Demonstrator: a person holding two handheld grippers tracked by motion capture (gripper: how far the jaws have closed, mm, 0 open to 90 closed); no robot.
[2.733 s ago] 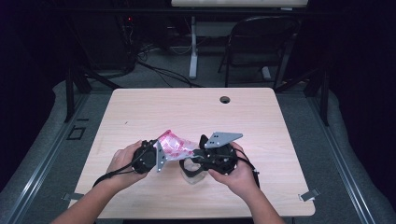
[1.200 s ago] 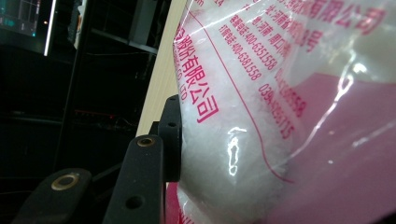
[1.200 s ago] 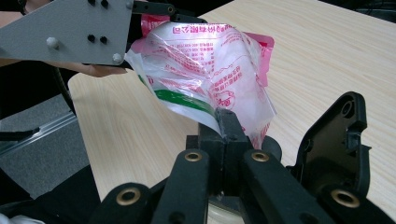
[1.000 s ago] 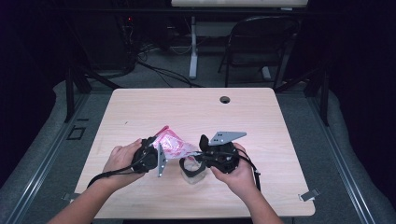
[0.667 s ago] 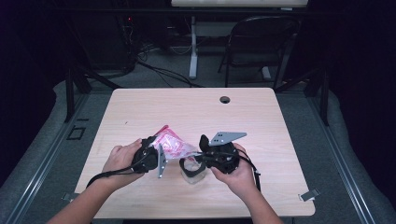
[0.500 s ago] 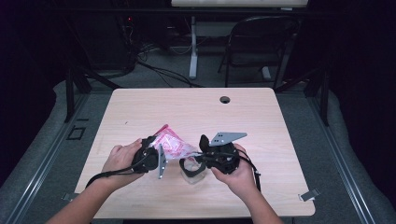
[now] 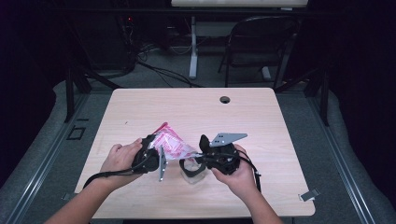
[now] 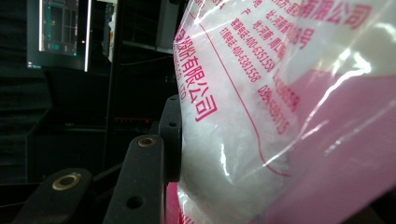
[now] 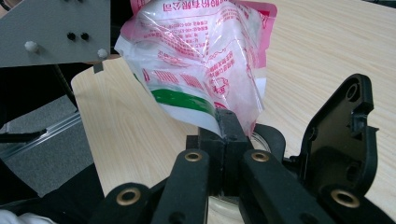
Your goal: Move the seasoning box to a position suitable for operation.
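Note:
A pink and white plastic bag (image 7: 172, 143) with red print and white grains inside hangs tilted between both hands over the table. My left gripper (image 7: 158, 150) is shut on the bag's upper part; one black finger (image 8: 169, 135) presses into the bag (image 8: 261, 116), and the other is hidden behind it. My right gripper (image 7: 187, 161) is shut on the bag's lower edge (image 9: 205, 70), its fingertips (image 9: 225, 127) pinched together there. Directly under the bag stands a clear container (image 7: 191, 173) with a black flip lid (image 9: 341, 140) standing open.
The light wooden table (image 7: 261, 121) has a round cable hole (image 7: 225, 99) near its far edge. A black chair (image 7: 257, 46) and a desk leg stand on the floor beyond. Cables trail from both grippers toward the table's near edge.

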